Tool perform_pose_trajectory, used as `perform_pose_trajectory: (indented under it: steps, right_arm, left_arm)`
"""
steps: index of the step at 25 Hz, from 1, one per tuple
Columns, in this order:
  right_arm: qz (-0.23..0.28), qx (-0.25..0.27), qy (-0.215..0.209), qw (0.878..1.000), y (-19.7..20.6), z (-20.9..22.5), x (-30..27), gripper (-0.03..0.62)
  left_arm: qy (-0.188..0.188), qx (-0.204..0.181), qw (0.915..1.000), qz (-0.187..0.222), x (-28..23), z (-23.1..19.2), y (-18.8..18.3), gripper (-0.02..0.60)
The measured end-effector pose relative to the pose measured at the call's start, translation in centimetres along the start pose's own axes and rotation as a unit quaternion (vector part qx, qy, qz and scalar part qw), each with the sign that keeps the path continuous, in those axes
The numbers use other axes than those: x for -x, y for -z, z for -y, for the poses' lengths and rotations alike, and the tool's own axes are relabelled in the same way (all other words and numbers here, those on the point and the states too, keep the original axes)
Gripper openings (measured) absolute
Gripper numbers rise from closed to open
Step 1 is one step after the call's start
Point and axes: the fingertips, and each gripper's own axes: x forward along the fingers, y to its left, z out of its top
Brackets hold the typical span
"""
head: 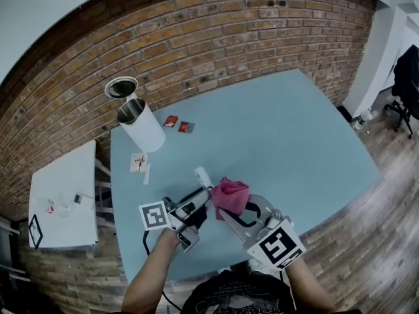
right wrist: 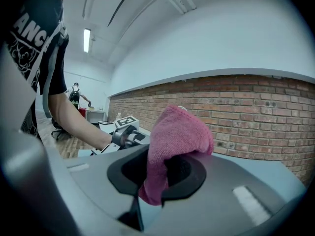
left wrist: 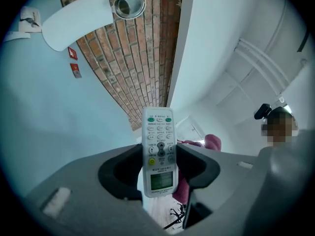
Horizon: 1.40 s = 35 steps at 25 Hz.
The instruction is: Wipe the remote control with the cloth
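Observation:
My left gripper [head: 200, 198] is shut on a white remote control [head: 203, 177], held above the light blue table [head: 294, 136]. In the left gripper view the remote control [left wrist: 159, 149] stands between the jaws, buttons and small screen facing the camera. My right gripper [head: 230, 209] is shut on a pink cloth [head: 230, 195], just right of the remote and close to it. The cloth [right wrist: 174, 146] bulges out over the jaws in the right gripper view, where the left gripper's marker cube [right wrist: 127, 121] shows behind it. A bit of pink cloth [left wrist: 212, 142] peeks past the remote.
A white tube with a metal rim [head: 139, 124] lies at the table's back left, a round lid [head: 122, 87] beside it. Two small red packets [head: 179, 123] and white paper slips [head: 139, 163] lie nearby. A white side table [head: 62, 195] stands left. A brick wall [head: 196, 38] runs behind.

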Motion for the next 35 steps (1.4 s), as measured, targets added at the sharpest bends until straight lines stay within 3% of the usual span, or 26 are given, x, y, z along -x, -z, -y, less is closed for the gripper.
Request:
perform_pose_trajectory:
  steps: [9,14,18,35]
  right_arm:
    - [0.020,-0.025,0.017,0.999,-0.4,1.1,0.6,0.064]
    - [0.041,-0.038,0.031,0.998,-1.5,2.5,1.1,0.064]
    - [0.057,-0.049,0.048,0.996,-2.4,3.7,1.6,0.064]
    - [0.067,-0.048,0.060,0.995,-3.3,5.4,1.8,0.064]
  left_arm:
    - [0.000,-0.010,0.9995,-0.030,-0.6,0.2,1.6,0.212]
    - [-0.003,-0.034,0.9977,-0.058,-0.9,0.4,2.5,0.212]
    - [-0.015,-0.071,0.9935,-0.087,-0.9,0.1,3.1,0.212]
    - [-0.003,-0.129,0.9765,-0.173,-2.4,1.3,6.4,0.212]
